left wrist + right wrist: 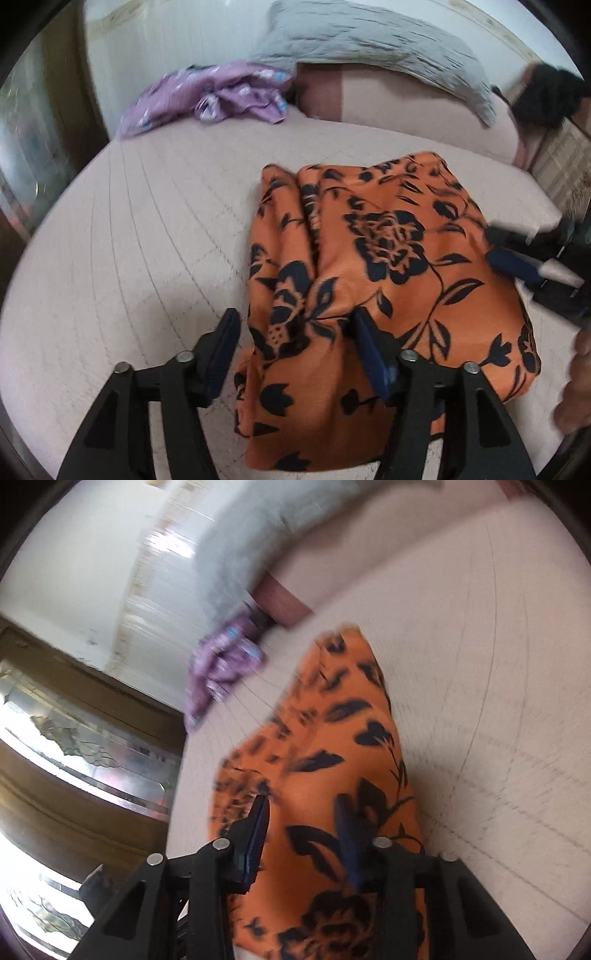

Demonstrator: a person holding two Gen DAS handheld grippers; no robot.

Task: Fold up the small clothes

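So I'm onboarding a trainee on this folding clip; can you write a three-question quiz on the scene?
1. True or false: the orange fabric with black flowers lies on the pale quilted bed cover.
2. What lies crumpled behind it? A) purple floral garment B) green towel
3. Is the left gripper clamped on the fabric?

Key: 1 true; 2 A; 3 no, its jaws stand apart, one pad resting on the cloth.

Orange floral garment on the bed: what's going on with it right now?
A person is folding the orange floral garment on the pale quilted bed with two handheld grippers. The left gripper stands open at its near-left edge, gripping nothing. The right gripper hangs over the cloth, jaws apart. A crumpled purple garment waits near the grey pillow.
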